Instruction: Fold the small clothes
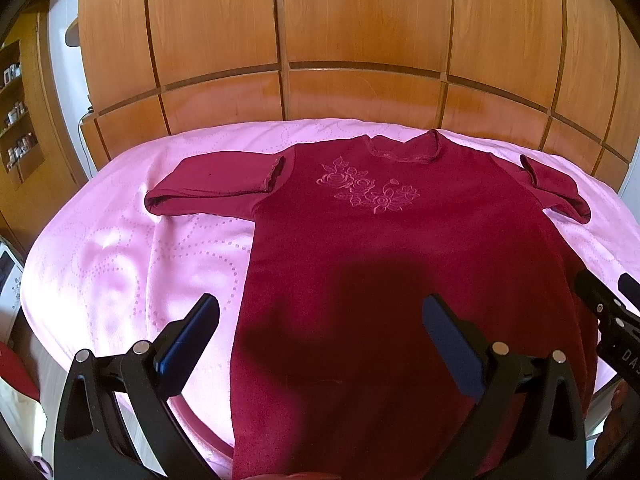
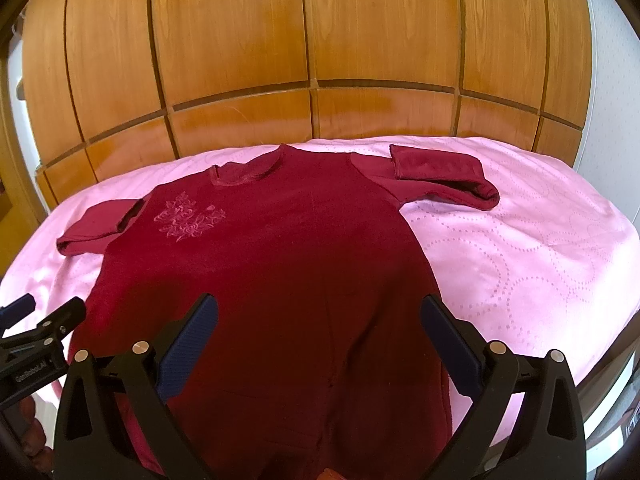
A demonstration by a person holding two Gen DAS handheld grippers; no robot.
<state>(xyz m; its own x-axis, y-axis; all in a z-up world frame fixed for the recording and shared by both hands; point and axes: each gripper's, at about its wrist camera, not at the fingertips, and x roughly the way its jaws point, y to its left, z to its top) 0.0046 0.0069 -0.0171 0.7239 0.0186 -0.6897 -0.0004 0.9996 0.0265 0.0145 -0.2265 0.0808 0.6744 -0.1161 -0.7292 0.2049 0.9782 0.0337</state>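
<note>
Maroon sweater [image 1: 384,248] is spread flat on the pink bedspread [image 1: 132,248], sleeves already folded inward; left tongs [image 1: 320,320] and right tongs [image 2: 320,320] are held wide and empty above its hem; if only one layer is pinched, a skewed fold is likely.

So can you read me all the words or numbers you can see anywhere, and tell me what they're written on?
"GenRobot.AI" on the black body of the left gripper, seen at the edge of the right wrist view.
"DAS", cut off by the picture's edge, on the black body of the right gripper, seen in the left wrist view.
The dark red top has only stitched flowers, no words.
The things on the shelves are too small to read.
</note>
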